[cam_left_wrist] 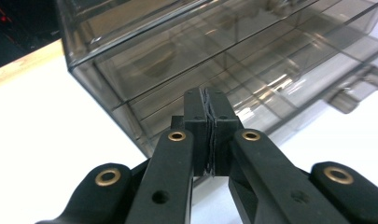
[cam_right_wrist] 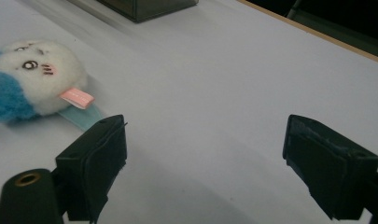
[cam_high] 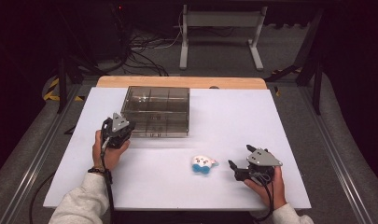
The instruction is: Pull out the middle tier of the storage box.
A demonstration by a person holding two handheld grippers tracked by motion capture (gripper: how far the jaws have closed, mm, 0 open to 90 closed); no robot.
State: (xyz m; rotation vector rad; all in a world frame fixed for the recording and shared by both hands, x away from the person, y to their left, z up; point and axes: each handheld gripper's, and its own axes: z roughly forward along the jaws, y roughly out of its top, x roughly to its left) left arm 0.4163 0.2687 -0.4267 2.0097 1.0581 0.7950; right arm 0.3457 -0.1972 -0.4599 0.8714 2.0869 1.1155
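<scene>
**Reaching for the plush, box steadied**

I judged the step in hand to be the approach to the plush [cam_high: 204,164]. It lay on the white table [cam_high: 289,140], in front of the box [cam_high: 156,111] and well apart from it, off the box's near right corner. My right tool [cam_high: 233,167] sat just right of the plush with its jaws spread wide and nothing between them. In the right gripper view the plush [cam_right_wrist: 35,81] lay off to the left of the gap, its pink tag [cam_right_wrist: 77,97] pointing toward my left jaw.

My left tool [cam_high: 122,132] was pressed shut on nothing, its tips at the box's near left corner. In the left gripper view the closed tips stood against the smoky wall of the box [cam_left_wrist: 130,79]; whether they touched it I could not tell.

The next move, as I read it, called for swinging the right tool toward the plush until the jaws straddled it, then closing gently, since the plush looked soft and would give. The box looked divided into compartments; I could not tell whether a lid covered it.
</scene>
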